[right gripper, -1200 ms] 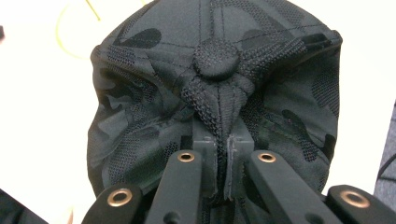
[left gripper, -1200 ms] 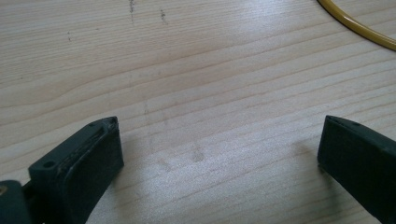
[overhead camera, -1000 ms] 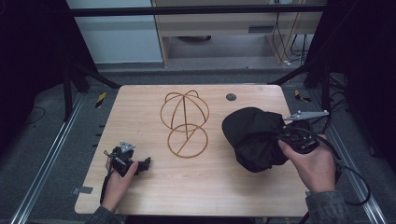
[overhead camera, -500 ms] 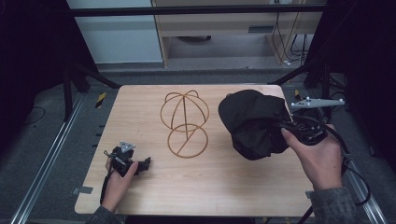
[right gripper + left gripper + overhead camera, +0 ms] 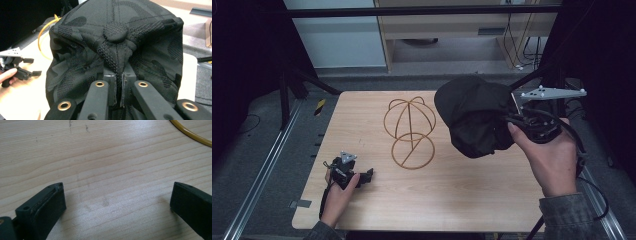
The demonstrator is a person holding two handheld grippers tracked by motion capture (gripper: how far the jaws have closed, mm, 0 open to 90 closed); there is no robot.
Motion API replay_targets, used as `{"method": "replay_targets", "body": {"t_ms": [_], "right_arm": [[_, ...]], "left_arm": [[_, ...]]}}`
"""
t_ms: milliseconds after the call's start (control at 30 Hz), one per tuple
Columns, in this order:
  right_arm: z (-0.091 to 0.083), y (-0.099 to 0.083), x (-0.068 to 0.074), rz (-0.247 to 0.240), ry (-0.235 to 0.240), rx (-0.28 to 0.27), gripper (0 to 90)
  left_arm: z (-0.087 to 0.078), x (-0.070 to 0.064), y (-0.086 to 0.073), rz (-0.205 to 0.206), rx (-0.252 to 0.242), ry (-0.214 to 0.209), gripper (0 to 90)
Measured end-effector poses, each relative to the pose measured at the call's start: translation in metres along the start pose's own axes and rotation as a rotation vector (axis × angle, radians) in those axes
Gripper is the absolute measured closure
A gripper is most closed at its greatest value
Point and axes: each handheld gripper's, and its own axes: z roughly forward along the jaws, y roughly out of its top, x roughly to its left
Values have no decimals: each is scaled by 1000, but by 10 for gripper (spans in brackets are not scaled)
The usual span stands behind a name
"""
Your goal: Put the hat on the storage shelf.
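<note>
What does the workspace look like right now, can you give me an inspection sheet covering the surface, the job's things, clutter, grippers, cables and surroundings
Surface: light wooden table, faint scuff marks in the left gripper view.
Job's things: black cap held up above the table's right side; gold wire hat stand upright at the table's middle, bare.
Clutter: nothing seen on the table.
Grippers: right hand-held gripper shut on the cap's fabric below its crown button; left hand-held gripper low over the table's near left, jaws wide apart, holding nothing.
Cables: a black cable trails from the right hand-held gripper; more hang by the far shelving.
Surroundings: dark frame rails, grey floor, a yellow and black item beyond the table's left edge.
</note>
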Motion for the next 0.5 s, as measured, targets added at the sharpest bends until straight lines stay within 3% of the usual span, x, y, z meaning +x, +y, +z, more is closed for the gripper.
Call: {"method": "replay_targets", "body": {"t_ms": [500], "right_arm": [[7,23,20,-23,34,-19,862]], "left_arm": [[0,0,0,0,0,0,0]]}}
